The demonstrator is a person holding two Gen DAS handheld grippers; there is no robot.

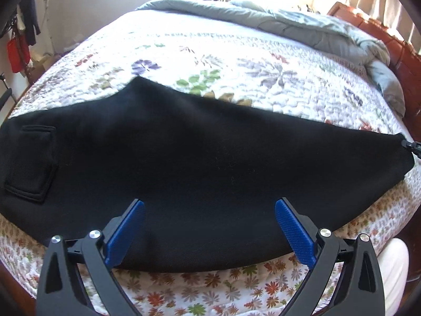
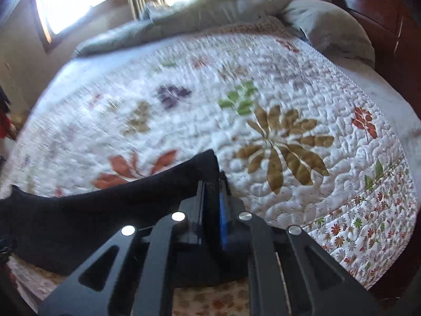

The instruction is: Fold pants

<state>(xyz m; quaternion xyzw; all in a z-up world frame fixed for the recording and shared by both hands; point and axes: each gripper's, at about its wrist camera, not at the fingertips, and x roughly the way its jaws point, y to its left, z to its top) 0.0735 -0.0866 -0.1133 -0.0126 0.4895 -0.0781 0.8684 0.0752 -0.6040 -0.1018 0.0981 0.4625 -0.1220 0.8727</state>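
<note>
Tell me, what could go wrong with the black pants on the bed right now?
1. The right gripper pinches only a small corner of the pants. A hard pull might make the cloth slip out.
2. The left gripper is open over the pants, holding nothing. If the right one pulls alone, the pants could bunch up instead of folding flat.
3. The pants lie close to the near edge of the quilt, so they might slide off the bed.

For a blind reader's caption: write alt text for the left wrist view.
Black fabric pants lie spread flat across a white floral quilted bedspread, patch pocket at the left. The left hand-held gripper hangs open over their near edge, blue pads apart. At the far right, the right hand-held gripper meets the pants' end; a rumpled grey comforter lies behind.
</note>
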